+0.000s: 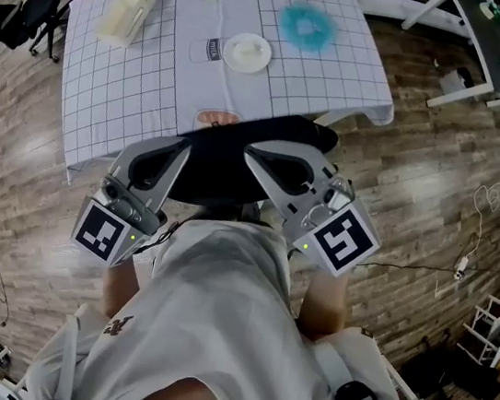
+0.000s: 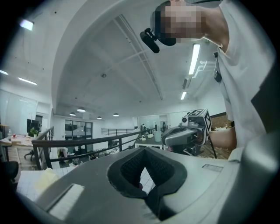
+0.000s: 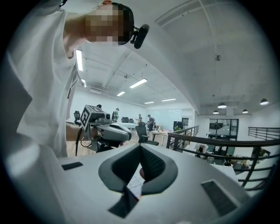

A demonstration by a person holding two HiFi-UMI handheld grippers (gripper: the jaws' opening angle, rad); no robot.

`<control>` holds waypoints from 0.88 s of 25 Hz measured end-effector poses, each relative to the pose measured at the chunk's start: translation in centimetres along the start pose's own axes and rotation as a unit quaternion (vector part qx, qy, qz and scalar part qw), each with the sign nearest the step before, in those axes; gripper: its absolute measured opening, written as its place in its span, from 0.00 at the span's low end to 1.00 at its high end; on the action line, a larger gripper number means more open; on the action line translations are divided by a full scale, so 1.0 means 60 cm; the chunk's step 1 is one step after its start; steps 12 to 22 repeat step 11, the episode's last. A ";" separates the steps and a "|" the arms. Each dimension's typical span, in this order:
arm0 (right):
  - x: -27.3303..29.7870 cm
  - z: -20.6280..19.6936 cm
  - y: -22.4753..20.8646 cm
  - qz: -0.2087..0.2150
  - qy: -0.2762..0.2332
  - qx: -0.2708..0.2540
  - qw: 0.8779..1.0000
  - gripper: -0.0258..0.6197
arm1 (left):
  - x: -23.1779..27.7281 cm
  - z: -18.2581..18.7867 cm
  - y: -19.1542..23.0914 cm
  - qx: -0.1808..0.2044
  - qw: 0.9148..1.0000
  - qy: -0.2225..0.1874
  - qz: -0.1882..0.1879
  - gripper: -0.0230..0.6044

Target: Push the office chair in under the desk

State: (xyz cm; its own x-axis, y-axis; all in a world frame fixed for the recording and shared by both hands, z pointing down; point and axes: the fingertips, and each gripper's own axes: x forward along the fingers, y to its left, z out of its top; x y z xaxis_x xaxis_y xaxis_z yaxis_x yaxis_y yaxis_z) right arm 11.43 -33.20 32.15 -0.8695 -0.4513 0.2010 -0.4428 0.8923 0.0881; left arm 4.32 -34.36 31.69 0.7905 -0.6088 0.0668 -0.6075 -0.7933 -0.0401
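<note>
Right now, head view: office chair (image 1: 237,160), black backrest, sits at the near edge of the desk (image 1: 135,93) w/ its grid cloth. The backrest top is just at the cloth's overhang, so prob. mostly tucked in. Left gripper (image 1: 181,149) and right gripper (image 1: 251,154) lie along the backrest's left and right sides, tips angled toward each other and toward the desk. That reads as a two-handed shove w/ closed tips as pushers, not a grasp. Left gripper view: jaws together, nothing clamped betw. them. Only grid cloth shows through the gap in the padding, w/ the other gripper off right; chair not clearly in frame. Right gripper view: same, jaws together and empty, cloth beyond, other gripper at left. So the chair lies under and beside the fingers (image 1: 275,172), not betw. them; whether they truly press on it I can't tell.
</note>
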 end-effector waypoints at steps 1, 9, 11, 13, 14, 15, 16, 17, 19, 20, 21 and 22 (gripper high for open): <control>0.000 0.000 0.000 0.001 0.000 -0.001 1.000 0.04 | 0.000 -0.001 0.000 -0.001 1.000 0.001 0.000 0.04; 0.001 -0.003 0.003 0.006 0.002 0.001 1.000 0.04 | 0.000 -0.005 0.003 0.001 1.000 0.005 0.001 0.04; 0.000 -0.006 0.002 0.006 0.005 0.006 1.000 0.04 | 0.001 -0.006 0.004 0.001 1.000 0.006 0.003 0.04; 0.000 -0.006 0.002 0.006 0.005 0.006 1.000 0.04 | 0.001 -0.006 0.004 0.001 1.000 0.006 0.003 0.04; 0.000 -0.006 0.002 0.006 0.005 0.006 1.000 0.04 | 0.001 -0.006 0.004 0.001 1.000 0.006 0.003 0.04; 0.000 -0.006 0.002 0.006 0.005 0.006 1.000 0.04 | 0.001 -0.006 0.004 0.001 1.000 0.006 0.003 0.04; 0.000 -0.006 0.002 0.006 0.005 0.006 1.000 0.04 | 0.001 -0.006 0.004 0.001 1.000 0.006 0.003 0.04; 0.000 -0.006 0.002 0.006 0.005 0.006 1.000 0.04 | 0.001 -0.006 0.004 0.001 1.000 0.006 0.003 0.04; 0.000 -0.006 0.002 0.006 0.005 0.006 1.000 0.04 | 0.001 -0.006 0.004 0.001 1.000 0.006 0.003 0.04; 0.000 -0.006 0.002 0.006 0.005 0.006 1.000 0.04 | 0.001 -0.006 0.004 0.001 1.000 0.006 0.003 0.04; 0.000 -0.006 0.002 0.006 0.005 0.006 1.000 0.04 | 0.001 -0.006 0.004 0.001 1.000 0.006 0.003 0.04; 0.000 -0.006 0.002 0.006 0.005 0.006 1.000 0.04 | 0.001 -0.006 0.004 0.001 1.000 0.006 0.003 0.04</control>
